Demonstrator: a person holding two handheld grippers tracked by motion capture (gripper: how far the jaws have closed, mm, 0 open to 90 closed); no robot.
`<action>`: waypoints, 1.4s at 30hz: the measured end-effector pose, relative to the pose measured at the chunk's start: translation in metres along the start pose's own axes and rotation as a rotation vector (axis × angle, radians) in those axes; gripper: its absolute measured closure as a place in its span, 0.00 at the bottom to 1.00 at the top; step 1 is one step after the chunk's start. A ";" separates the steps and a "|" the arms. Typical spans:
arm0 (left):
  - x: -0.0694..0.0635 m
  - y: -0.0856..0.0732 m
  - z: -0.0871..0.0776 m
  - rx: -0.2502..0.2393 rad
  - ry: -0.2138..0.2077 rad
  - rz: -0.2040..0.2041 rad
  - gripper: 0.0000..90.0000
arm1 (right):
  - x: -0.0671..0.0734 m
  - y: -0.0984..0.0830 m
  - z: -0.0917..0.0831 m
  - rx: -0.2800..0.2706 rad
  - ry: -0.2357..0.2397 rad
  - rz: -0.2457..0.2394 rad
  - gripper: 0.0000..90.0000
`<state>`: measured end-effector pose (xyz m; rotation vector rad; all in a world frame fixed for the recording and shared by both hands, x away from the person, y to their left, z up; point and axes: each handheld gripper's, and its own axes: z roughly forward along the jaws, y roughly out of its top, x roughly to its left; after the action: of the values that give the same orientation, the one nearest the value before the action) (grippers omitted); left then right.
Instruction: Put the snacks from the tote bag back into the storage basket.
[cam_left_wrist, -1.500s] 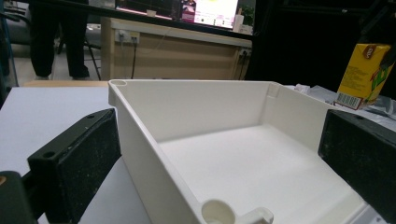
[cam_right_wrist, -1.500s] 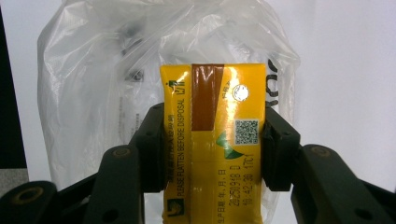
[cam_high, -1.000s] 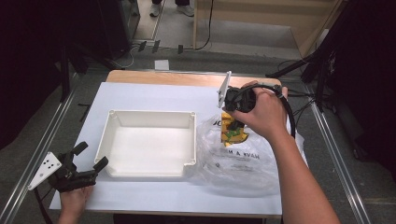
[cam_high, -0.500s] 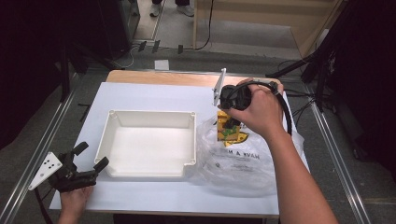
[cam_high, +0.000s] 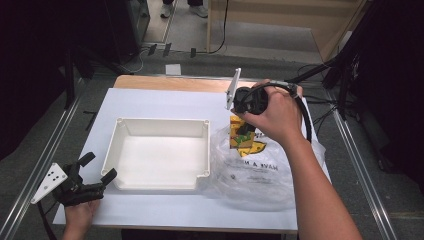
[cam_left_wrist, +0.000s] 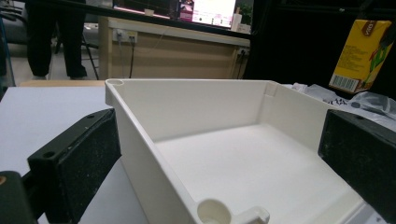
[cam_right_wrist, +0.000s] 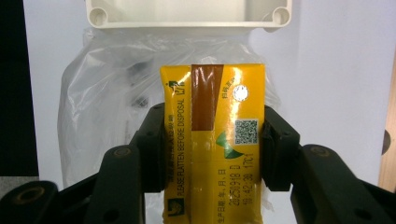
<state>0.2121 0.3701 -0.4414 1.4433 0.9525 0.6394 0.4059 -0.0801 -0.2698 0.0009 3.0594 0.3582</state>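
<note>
Right gripper view is showing our right tool (cam_right_wrist: 212, 154) squeezing a yellow and brown paper drink carton (cam_right_wrist: 214, 140) tight from both sides, so it is not slipping. We are holding the carton up above the crinkly clear plastic bag (cam_high: 255, 175), just beside the white plastic tray (cam_high: 159, 155) on the white desk (cam_high: 165, 102). We are probably carrying it to the tray. Our left tool (cam_high: 95, 172) is waiting wide open near the tray's corner, holding nothing, maybe ready to steady it.

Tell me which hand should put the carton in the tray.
Right. The right gripper already clamps the carton above the bag, beside the tray. The left gripper sits open at the tray's near corner, holding nothing.
</note>
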 end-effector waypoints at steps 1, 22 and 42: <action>0.000 0.000 0.000 0.000 0.000 0.000 0.00 | 0.001 0.002 -0.002 -0.001 0.003 0.011 0.60; -0.001 0.000 0.001 0.004 0.001 0.004 0.00 | 0.000 0.024 -0.007 -0.029 0.010 -0.003 0.60; -0.002 0.000 0.002 0.010 0.002 0.014 0.00 | -0.001 0.047 -0.003 -0.052 0.024 -0.028 0.60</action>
<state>0.2124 0.3672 -0.4412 1.4597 0.9491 0.6475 0.4062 -0.0350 -0.2555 -0.0492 3.0695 0.4384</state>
